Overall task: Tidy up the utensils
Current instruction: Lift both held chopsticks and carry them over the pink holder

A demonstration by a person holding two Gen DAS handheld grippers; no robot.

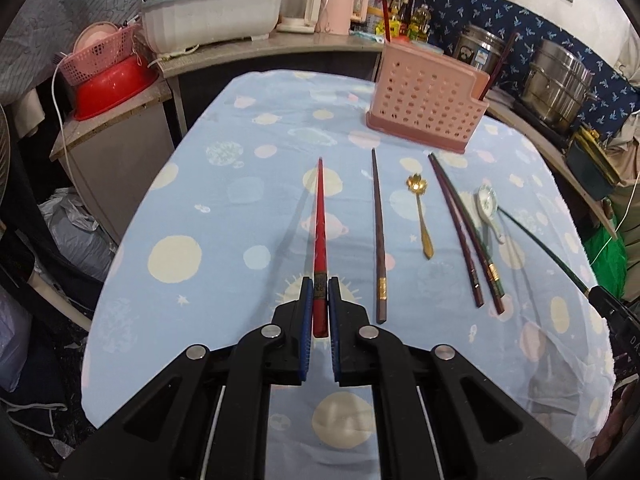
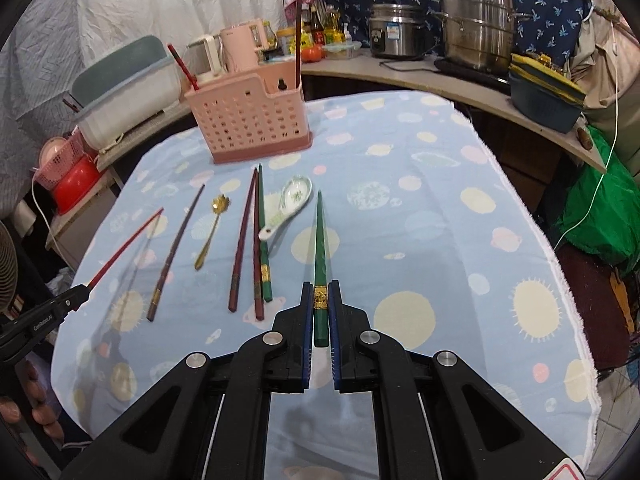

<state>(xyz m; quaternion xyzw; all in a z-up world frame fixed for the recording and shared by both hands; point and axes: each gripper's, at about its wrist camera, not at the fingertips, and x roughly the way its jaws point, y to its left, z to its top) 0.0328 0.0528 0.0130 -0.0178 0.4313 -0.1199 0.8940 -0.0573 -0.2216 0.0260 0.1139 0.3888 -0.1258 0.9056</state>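
The left gripper (image 1: 319, 286) clamps a red chopstick (image 1: 320, 236) near its thick end, tip raised off the blue tablecloth (image 1: 224, 216). The right gripper (image 2: 320, 289) pinches a green chopstick (image 2: 319, 248) at its gold band the same way. Both look light, stiff and glossy, so likely to swivel or slip between the pads; holding near the thick end leaves the tip free for the pink holder (image 2: 248, 120). Still lying flat: 4 chopsticks, a gold spoon (image 1: 422, 216), and a china spoon (image 2: 290, 204), probably brittle and best taken by the handle.
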